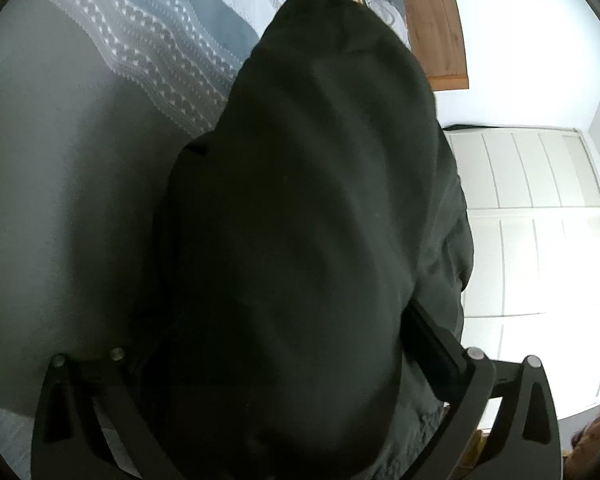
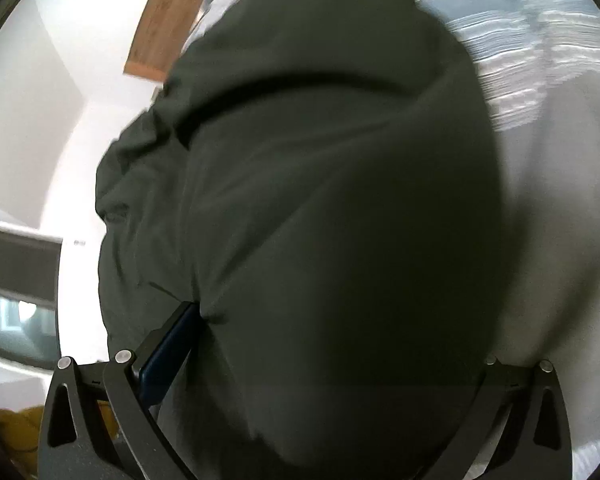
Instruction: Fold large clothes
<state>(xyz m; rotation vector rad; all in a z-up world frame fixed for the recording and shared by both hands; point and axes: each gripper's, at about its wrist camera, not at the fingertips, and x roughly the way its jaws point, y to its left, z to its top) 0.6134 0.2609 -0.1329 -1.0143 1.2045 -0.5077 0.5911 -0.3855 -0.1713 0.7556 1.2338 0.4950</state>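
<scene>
A big dark green garment (image 1: 300,220) fills the middle of both views. It hangs right in front of each camera and hides most of what is behind it.

In the left wrist view, the left gripper (image 1: 292,360) has the cloth bunched between its two fingers. One finger (image 1: 440,348) shows on the right side, pressing against the cloth. The other finger is buried under the folds. So this gripper is pinching the garment, with the cloth spilling over and around it.

In the right wrist view, the right gripper (image 2: 312,360) is the same. The garment (image 2: 320,200) sits between its fingers, and one finger with a blue pad (image 2: 172,348) pushes into the cloth on the left side. The cloth puckers where the pad touches it. The other finger is covered up. This gripper is pinching the garment too.

Behind the cloth lies a bed (image 1: 80,160) with a grey cover and a band of white pattern. A wooden headboard (image 1: 436,20) stands at the far end of the bed. White cupboard doors (image 1: 540,220) are on the wall beside it. The right wrist view is blurry near the bed cover (image 2: 540,80).
</scene>
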